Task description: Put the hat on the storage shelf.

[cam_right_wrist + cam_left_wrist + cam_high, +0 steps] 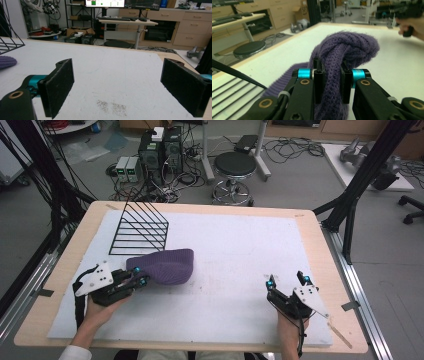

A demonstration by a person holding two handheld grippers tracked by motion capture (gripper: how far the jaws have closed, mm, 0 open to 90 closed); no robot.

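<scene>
A purple knitted hat lies on the white mat left of centre, its left end raised. My left gripper is shut on that end; in the left gripper view the knit is pinched between the two black jaws, and the rest of the hat bulges beyond them. My right gripper rests at the right front of the mat, open, with nothing between its pads. A purple edge of the hat shows at the far left of the right gripper view.
A black wire rack stands on the mat just behind the hat. The wooden table edge runs around the mat. A round stool and electronics boxes stand on the floor beyond the table.
</scene>
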